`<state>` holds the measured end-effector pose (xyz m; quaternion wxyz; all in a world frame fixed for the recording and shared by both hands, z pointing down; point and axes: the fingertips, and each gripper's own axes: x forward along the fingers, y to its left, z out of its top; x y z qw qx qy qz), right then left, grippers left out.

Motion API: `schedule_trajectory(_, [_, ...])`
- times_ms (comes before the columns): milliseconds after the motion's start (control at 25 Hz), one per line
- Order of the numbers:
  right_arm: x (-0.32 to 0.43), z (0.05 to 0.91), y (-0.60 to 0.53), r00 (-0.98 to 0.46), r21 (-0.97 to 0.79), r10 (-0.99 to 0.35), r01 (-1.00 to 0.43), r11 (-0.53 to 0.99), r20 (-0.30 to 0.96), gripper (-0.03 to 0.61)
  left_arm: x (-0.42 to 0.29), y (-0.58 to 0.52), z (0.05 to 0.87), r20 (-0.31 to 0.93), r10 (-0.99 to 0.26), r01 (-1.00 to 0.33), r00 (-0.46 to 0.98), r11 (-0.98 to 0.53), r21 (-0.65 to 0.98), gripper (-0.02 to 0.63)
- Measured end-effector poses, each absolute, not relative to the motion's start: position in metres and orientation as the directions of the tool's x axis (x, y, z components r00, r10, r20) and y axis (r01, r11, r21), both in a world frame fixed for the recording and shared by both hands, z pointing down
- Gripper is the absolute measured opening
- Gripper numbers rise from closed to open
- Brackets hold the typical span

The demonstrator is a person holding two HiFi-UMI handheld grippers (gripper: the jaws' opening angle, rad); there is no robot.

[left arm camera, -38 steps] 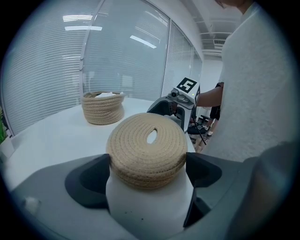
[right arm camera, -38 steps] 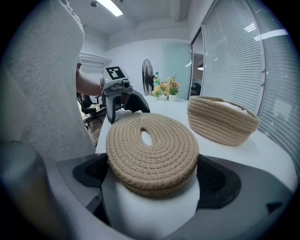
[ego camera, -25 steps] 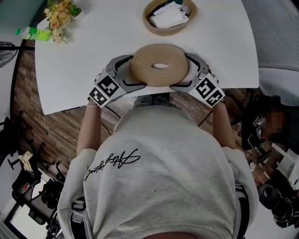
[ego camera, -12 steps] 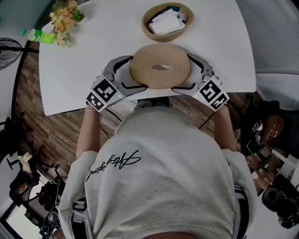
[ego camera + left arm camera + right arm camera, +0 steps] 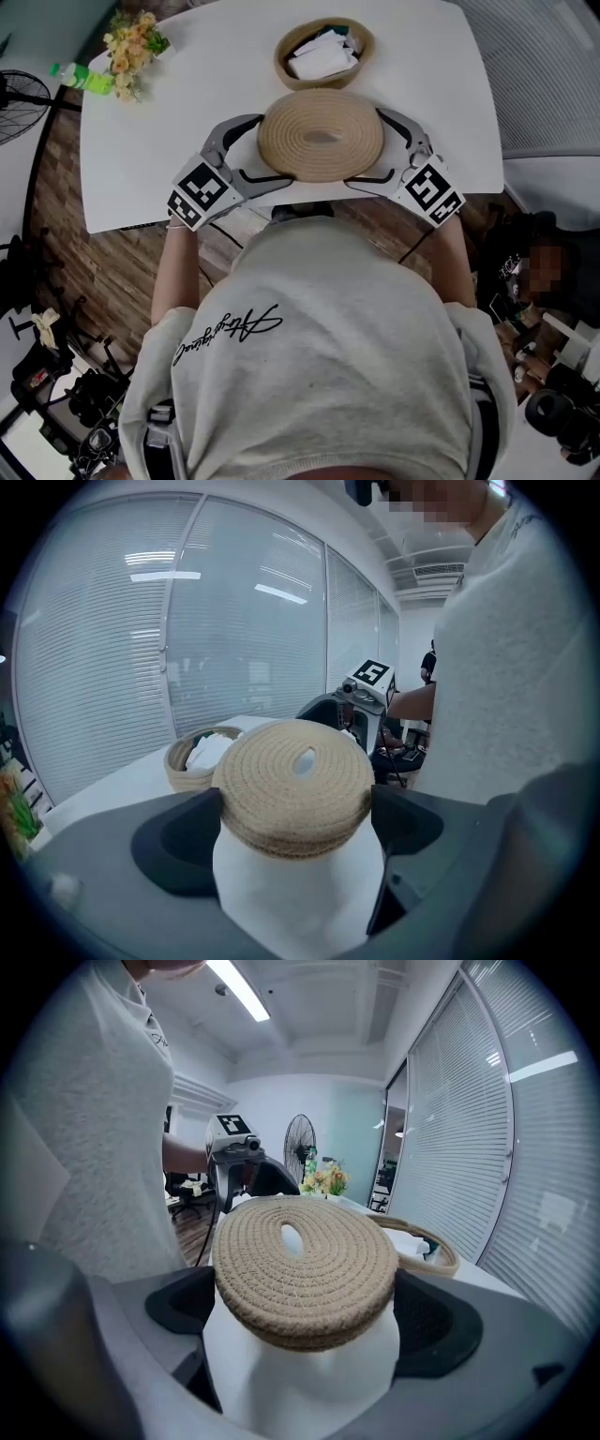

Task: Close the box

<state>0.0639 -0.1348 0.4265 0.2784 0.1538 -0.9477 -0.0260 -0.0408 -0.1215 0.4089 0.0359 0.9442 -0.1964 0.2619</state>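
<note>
Item: lid (image 5: 321,134), round, coiled tan rope, thick rim, 1 oval hole at the centre.
Position: held clear of the bench (image 5: 141,141), roughly level, just on the person's side of the box (image 5: 281,58) and not yet over it.
Left gripper (image 5: 295,832): fingers pinching the lid's left edge, 1 on each side.
Right gripper (image 5: 300,1312): fingers pinching the lid's right edge in the same way.
Box: open bowl of matching rope, standing toward the bench's far side. White packets (image 5: 321,56) fill it, seemingly to near rim height.
Stage: carry under way, judged about halfway; lid not seated.
Risk 1: the soft rope may flex or slip, since only 2 edge grips carry it. Uneven pull between the hands would tilt it.
Risk 2: lowering off-centre would leave 1 side resting on the rim.
Risk 3: packets standing proud could stop the lid from settling.
Risk 4: the box looks light, so a nudge could slide it along the bench.
</note>
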Motion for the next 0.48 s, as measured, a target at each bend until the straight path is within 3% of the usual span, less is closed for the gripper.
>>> schedule_trajectory(480, [0.087,0.412,-0.144,-0.824,0.150,-0.297,-0.256,0.955,0.482,0.592,-0.018,-0.128,0.394,0.490,-0.387,-0.416,0.781,-0.908,-0.056,0.497])
